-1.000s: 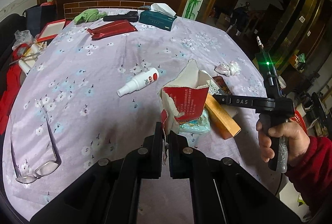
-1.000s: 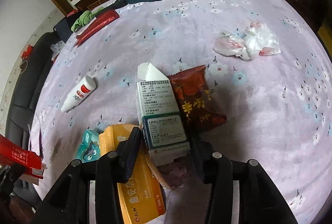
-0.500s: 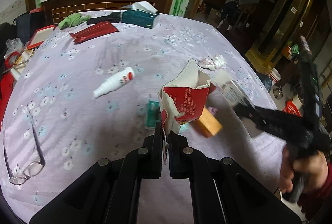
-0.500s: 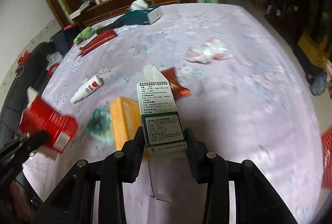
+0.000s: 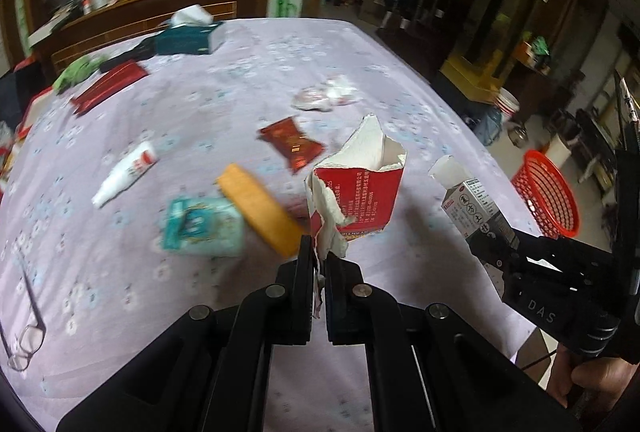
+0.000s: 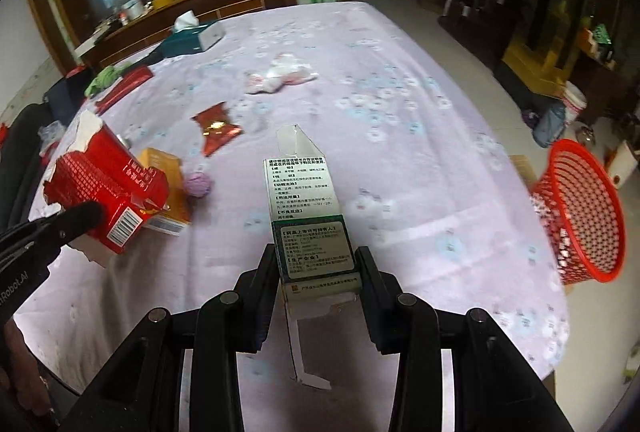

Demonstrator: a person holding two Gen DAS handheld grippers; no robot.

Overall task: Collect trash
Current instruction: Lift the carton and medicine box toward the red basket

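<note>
Left gripper (image 5: 319, 264): jaws nearly together, clamped only on a ragged torn flap at the bottom of the torn red carton (image 5: 356, 191), which hangs in the air above the table's near edge. Risk: the flap looks half ripped through; a swing toward the bin may tear it free and drop the carton back on the tablecloth (image 5: 200, 119).

Right gripper (image 6: 318, 268): jaws closed across the sides of the white medicine box (image 6: 308, 216), held lifted near the table's near-right edge. Its bottom flap dangles open below the jaws. Grip looks firm, but thin card may crush or slide out if squeezed unevenly.

The two grippers ride close side by side in the left wrist view; carton and box could knock together on the way over.

Red mesh basket (image 6: 580, 207): beyond the table's right edge, apparently on the floor, mouth tilted in the view. A release from table height could miss or bounce off the rim.

Left on the table, mid to far: orange box (image 5: 260, 207), teal packet (image 5: 200, 228), red wrapper (image 5: 292, 141), crumpled tissue (image 5: 326, 97).
</note>
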